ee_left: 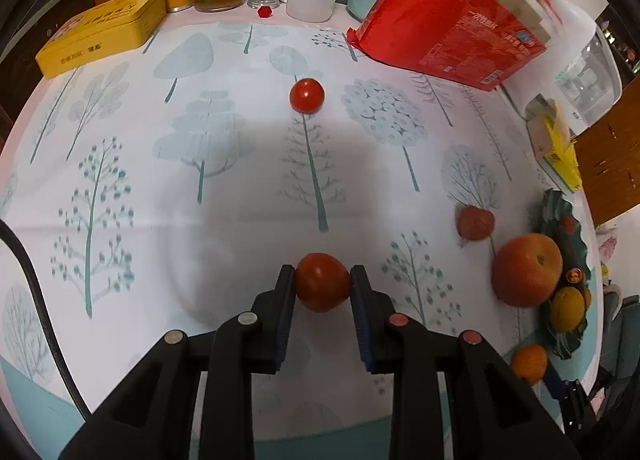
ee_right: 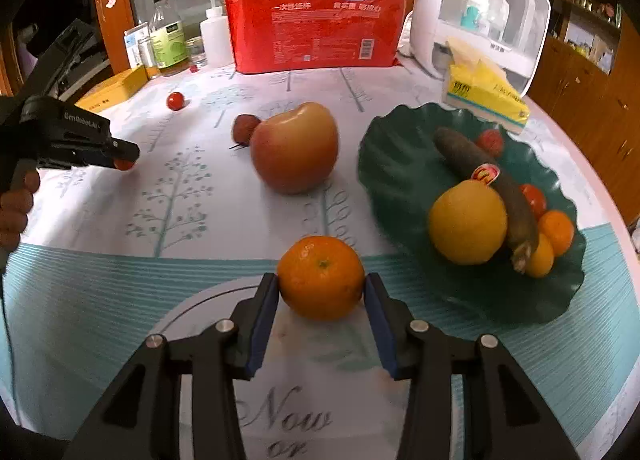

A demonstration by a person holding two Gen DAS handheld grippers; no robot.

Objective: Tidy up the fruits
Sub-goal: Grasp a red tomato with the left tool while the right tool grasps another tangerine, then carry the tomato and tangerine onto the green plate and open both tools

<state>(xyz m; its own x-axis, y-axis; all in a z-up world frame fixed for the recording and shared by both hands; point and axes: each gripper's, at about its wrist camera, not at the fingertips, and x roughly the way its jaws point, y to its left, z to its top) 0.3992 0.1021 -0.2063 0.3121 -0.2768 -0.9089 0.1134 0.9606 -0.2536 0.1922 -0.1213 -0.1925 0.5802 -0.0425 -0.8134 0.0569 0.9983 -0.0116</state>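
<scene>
My left gripper (ee_left: 322,274) is shut on a small red tomato (ee_left: 321,282) just above the tree-print tablecloth; the right wrist view shows that gripper (ee_right: 124,159) at the left with the tomato at its tip. My right gripper (ee_right: 321,283) has its pads against both sides of a mandarin (ee_right: 320,276) resting on the cloth. A second small tomato (ee_left: 307,95) lies farther back. A large apple (ee_right: 295,147) and a reddish lychee (ee_right: 245,127) sit loose beside the dark green plate (ee_right: 384,147), which holds a lemon (ee_right: 467,221), a dark banana (ee_right: 486,183) and several small fruits.
A red package (ee_right: 316,31) and bottles (ee_right: 170,35) line the back edge. A white appliance (ee_right: 480,7) and a yellow tissue pack (ee_right: 486,97) stand behind the plate. A yellow tin (ee_left: 102,29) sits back left. A hand (ee_right: 14,203) holds the left tool.
</scene>
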